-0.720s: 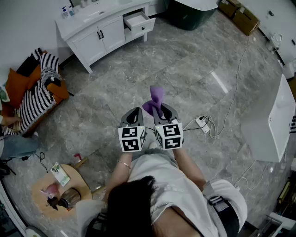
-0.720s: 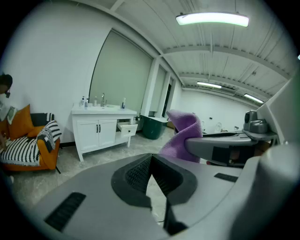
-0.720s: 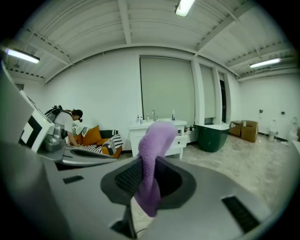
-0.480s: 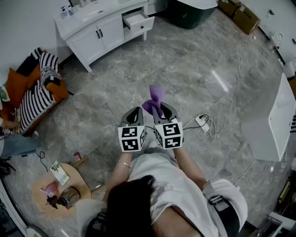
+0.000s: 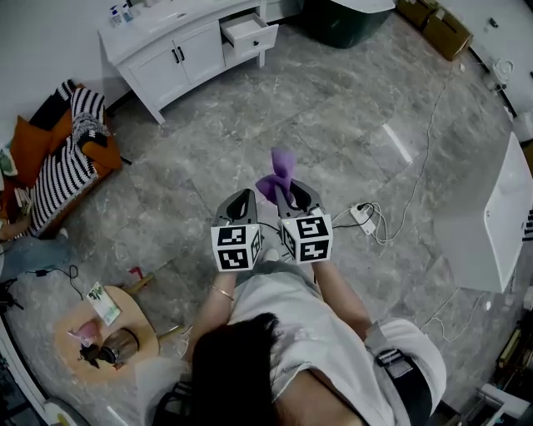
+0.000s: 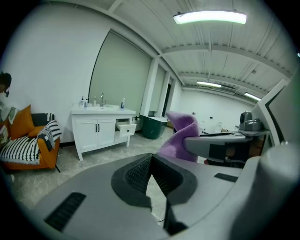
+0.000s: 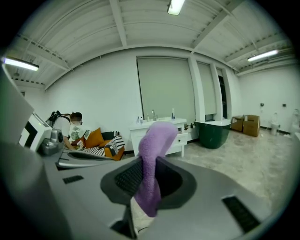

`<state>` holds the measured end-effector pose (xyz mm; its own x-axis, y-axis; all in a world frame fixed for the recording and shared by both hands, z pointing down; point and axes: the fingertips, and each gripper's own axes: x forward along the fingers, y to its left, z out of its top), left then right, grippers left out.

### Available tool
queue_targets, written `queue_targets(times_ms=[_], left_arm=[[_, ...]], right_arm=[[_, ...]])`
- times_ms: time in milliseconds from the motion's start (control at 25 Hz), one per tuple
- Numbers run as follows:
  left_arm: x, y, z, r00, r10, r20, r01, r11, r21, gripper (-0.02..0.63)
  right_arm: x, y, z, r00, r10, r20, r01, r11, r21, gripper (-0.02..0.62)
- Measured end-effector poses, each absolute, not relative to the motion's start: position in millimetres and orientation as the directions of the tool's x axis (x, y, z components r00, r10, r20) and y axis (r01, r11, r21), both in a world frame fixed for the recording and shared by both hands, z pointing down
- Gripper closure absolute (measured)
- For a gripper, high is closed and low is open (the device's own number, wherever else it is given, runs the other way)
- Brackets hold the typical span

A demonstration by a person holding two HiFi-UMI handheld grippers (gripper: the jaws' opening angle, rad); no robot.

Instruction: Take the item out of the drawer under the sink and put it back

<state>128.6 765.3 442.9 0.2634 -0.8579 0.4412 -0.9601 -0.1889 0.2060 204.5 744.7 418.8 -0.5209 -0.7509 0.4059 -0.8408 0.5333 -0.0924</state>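
A purple cloth (image 5: 279, 176) sticks up from my right gripper (image 5: 293, 198), which is shut on it; in the right gripper view the cloth (image 7: 157, 136) stands pinched between the dark pads of the gripper (image 7: 147, 164). My left gripper (image 5: 239, 206) is held right beside it, shut with nothing in it, its tips meeting (image 6: 151, 157). The cloth (image 6: 180, 136) shows to its right. The white sink cabinet (image 5: 179, 54) stands far ahead at the upper left, with its drawer (image 5: 250, 33) pulled open, also visible as a small drawer (image 6: 125, 128).
A striped sofa with orange cushions (image 5: 62, 154) is at the left. A round wooden stool (image 5: 104, 341) with small items stands at the lower left. A power strip and cable (image 5: 364, 220) lie on the floor at the right, by a white unit (image 5: 500, 225). A dark green tub (image 5: 346, 21) sits beyond the cabinet.
The cabinet and floor have slid slightly up in the head view. Both grippers keep the same pose side by side, and the purple cloth stays in the right one.
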Motion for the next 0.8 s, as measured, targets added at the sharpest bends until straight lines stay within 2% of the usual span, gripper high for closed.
queue_targets(times_ms=[280, 800], left_arm=[[130.4, 752.8, 446.0, 0.262, -0.859, 0.440, -0.960, -0.185, 0.210, 0.603], [126.7, 680.8, 448.7, 0.317, -0.846, 0.429, -0.945, -0.246, 0.214, 0.603]], right_arm=[[206.6, 738.1, 424.7, -0.528, -0.740, 0.417, -0.836, 0.539, -0.102, 0.517], [204.4, 665.0, 417.0, -0.468, -0.791, 0.393, -0.874, 0.480, -0.074, 0.517]])
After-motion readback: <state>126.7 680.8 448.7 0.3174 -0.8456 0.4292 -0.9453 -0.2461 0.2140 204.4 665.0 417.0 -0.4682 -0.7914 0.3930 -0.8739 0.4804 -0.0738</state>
